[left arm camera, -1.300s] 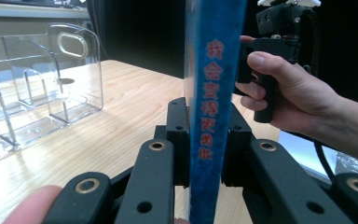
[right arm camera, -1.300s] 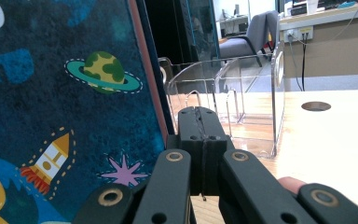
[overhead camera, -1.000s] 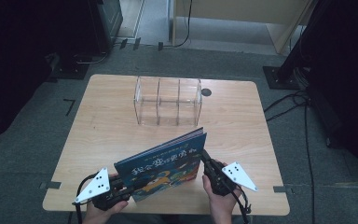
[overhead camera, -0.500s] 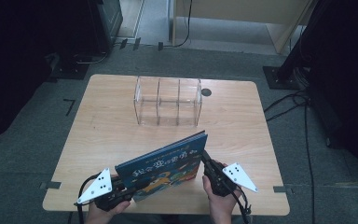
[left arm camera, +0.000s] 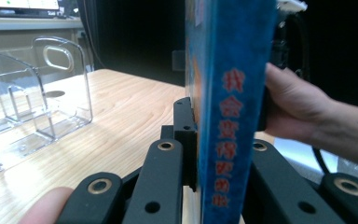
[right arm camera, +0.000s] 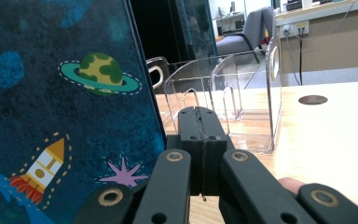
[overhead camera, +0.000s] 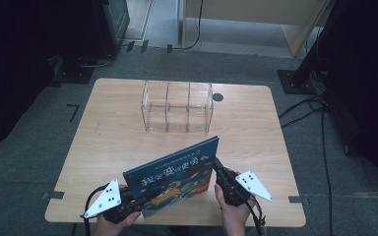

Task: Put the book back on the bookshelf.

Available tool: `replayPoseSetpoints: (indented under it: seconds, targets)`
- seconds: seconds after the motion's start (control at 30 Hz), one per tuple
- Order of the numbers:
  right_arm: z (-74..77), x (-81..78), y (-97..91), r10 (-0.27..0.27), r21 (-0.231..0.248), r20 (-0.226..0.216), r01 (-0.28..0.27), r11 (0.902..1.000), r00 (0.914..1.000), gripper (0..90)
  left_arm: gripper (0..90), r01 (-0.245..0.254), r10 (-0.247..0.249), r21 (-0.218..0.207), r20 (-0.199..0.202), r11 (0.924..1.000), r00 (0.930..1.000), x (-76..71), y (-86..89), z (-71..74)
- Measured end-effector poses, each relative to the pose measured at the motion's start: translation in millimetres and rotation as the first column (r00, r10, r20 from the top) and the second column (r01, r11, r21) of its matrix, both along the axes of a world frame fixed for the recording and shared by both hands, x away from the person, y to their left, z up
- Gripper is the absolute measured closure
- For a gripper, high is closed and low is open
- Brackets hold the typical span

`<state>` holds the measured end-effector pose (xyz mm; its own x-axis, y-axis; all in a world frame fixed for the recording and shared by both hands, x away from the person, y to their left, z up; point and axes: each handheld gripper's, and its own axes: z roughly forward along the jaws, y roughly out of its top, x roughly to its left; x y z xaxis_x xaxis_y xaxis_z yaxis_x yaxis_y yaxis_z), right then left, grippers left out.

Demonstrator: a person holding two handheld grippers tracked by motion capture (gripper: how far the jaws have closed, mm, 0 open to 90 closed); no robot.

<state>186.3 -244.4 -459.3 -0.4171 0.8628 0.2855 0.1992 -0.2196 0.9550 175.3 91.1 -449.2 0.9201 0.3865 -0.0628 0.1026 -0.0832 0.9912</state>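
Note:
A blue picture book [overhead camera: 172, 172] with planets and a rocket on its cover stands on edge near the table's front, tilted. My left gripper [overhead camera: 135, 201] is shut on its lower left corner. In the left gripper view the spine [left arm camera: 228, 93] sits between the black jaws, which have just been closing on it. My right gripper [overhead camera: 219, 169] is at the book's right edge. In the right gripper view its jaws [right arm camera: 200, 116] are shut together with nothing between them, and the cover [right arm camera: 51, 93] stands just to their left. A hand holds each gripper.
A clear plastic organizer [overhead camera: 177, 105] with three compartments stands at the back middle of the wooden table [overhead camera: 103, 132]. A dark round hole [overhead camera: 218, 97] lies beside its right end. Cables and dark stands surround the table on the floor.

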Motion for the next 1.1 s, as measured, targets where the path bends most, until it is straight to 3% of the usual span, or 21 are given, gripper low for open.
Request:
replayPoseSetpoints:
  seconds: [0.3, 0.53, 0.83, 1.1]
  targets:
    - [1.8, 4.6, -1.8, 0.012, 0.000, -0.010, -0.012, 0.9999, 0.9999, 89.0, 84.8, -0.031, 0.032, -0.035, 0.024, 0.9989, 0.9992, -3.5, -1.9, 1.4]
    - [2.9, 8.6, -1.4, 0.042, 0.005, -0.026, -0.042, 0.9991, 0.9988, 90.0, 84.8, -0.016, 0.016, -0.029, 0.021, 0.9995, 0.9997, 0.8, 2.1, 0.4]
    - [6.9, 12.7, -1.8, 0.038, 0.036, -0.048, -0.036, 0.9987, 0.9981, 90.0, 84.7, -0.020, 0.021, -0.040, 0.027, 0.9990, 0.9994, 4.0, 0.2, 2.5]
    - [16.8, 25.0, 2.8, 0.049, 0.036, -0.056, -0.047, 0.9983, 0.9972, 90.0, 84.8, -0.052, 0.054, -0.040, 0.050, 0.9979, 0.9973, 7.3, 3.3, 8.7]
